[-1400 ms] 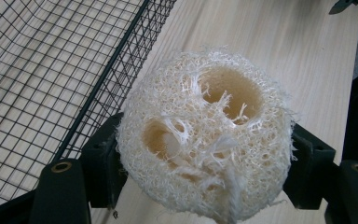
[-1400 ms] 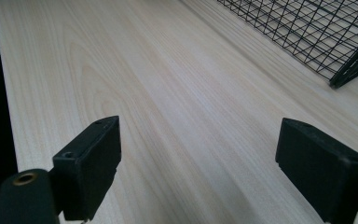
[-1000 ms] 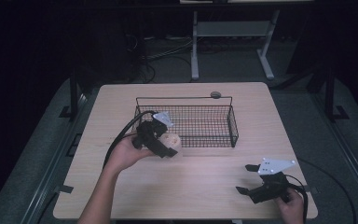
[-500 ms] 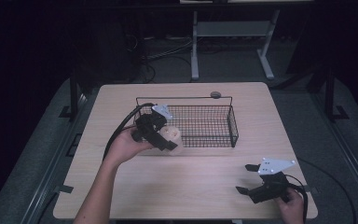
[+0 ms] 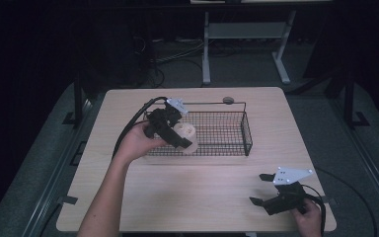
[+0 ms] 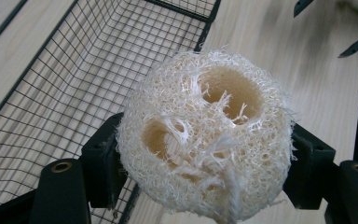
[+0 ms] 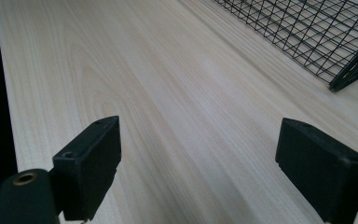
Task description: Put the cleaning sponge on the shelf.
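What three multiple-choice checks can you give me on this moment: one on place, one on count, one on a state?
1. Where is the loofah sponge?
A. lying on the basket floor
B. held at the near left rim of the wire basket
C. on the table by the right gripper

2. How many large holes show in the sponge's face?
A. two
B. five
C. none

3. How does the right gripper stand?
A. shut on the sponge
B. shut on the basket wire
C. open, nothing between its jaws

Key: 1 B, the left gripper holds it at the rim in the high view. 2 A, the left gripper view shows two. 3 C, bare table shows between its jaws.
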Action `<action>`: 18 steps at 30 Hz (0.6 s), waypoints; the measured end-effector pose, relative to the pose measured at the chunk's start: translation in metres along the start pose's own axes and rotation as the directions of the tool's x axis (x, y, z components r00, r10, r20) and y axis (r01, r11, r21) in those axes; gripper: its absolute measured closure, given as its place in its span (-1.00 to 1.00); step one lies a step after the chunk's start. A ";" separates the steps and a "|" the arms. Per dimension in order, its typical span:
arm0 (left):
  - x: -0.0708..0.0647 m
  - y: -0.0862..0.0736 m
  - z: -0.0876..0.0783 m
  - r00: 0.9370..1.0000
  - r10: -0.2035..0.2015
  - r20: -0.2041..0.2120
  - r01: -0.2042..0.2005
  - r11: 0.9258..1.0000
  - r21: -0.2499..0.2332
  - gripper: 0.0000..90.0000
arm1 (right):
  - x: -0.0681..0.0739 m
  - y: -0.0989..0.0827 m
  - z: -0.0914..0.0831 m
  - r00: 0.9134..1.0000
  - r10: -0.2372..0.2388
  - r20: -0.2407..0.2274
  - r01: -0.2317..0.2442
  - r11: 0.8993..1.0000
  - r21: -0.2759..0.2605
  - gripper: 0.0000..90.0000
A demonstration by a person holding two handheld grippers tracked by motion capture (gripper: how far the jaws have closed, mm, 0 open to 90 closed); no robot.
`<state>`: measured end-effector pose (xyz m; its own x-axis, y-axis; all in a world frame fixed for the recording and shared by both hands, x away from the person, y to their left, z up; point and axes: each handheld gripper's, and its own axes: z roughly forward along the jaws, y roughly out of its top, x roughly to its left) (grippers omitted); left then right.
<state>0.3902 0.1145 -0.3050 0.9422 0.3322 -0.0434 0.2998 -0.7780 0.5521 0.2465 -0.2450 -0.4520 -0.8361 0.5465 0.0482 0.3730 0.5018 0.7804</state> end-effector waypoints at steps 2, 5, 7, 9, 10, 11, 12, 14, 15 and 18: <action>0.004 0.003 0.000 1.000 -0.007 -0.006 0.007 1.000 0.008 -0.39 | 0.000 0.000 0.000 1.000 -0.001 -0.001 0.001 1.000 0.005 -0.70; 0.010 0.007 0.000 1.000 -0.014 -0.010 0.014 1.000 0.003 -0.39 | 0.000 0.000 0.000 1.000 -0.002 0.001 0.002 1.000 0.003 -0.70; 0.013 0.009 0.000 1.000 -0.012 -0.011 0.013 1.000 0.004 -0.39 | 0.000 0.000 0.000 1.000 0.002 -0.002 -0.002 1.000 0.002 -0.70; 0.018 0.012 0.000 1.000 -0.017 -0.010 0.017 1.000 -0.004 -0.39 | 0.000 0.000 0.000 1.000 0.003 0.000 -0.003 1.000 0.002 -0.70; 0.019 0.013 0.000 1.000 -0.018 -0.014 0.018 1.000 -0.006 -0.39 | -0.001 -0.001 0.000 1.000 0.005 0.000 -0.005 1.000 0.002 -0.70; 0.019 0.013 0.000 1.000 -0.018 -0.014 0.018 1.000 -0.006 -0.39 | -0.001 -0.001 0.000 1.000 0.005 -0.002 -0.005 1.000 0.002 -0.70; 0.022 0.015 0.001 1.000 -0.019 -0.017 0.019 1.000 -0.007 -0.39 | -0.001 -0.001 0.000 1.000 0.004 -0.003 -0.004 1.000 0.003 -0.70; 0.024 0.017 0.002 1.000 -0.019 -0.020 0.019 1.000 -0.005 -0.39 | 0.000 -0.001 -0.001 1.000 0.007 0.000 -0.007 1.000 0.004 -0.70; 0.025 0.018 0.002 1.000 -0.021 -0.020 0.021 1.000 -0.006 -0.39 | 0.000 -0.001 -0.001 1.000 0.010 -0.001 -0.010 1.000 0.005 -0.70; 0.028 0.021 0.003 1.000 -0.020 -0.023 0.019 1.000 -0.019 -0.39 | 0.000 -0.001 -0.001 1.000 0.012 0.001 -0.012 1.000 0.005 -0.70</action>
<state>0.4234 0.1063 -0.2973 0.9325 0.3594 -0.0353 0.3150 -0.7615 0.5665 0.2461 -0.2466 -0.4521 -0.8309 0.5536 0.0569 0.3853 0.4986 0.7764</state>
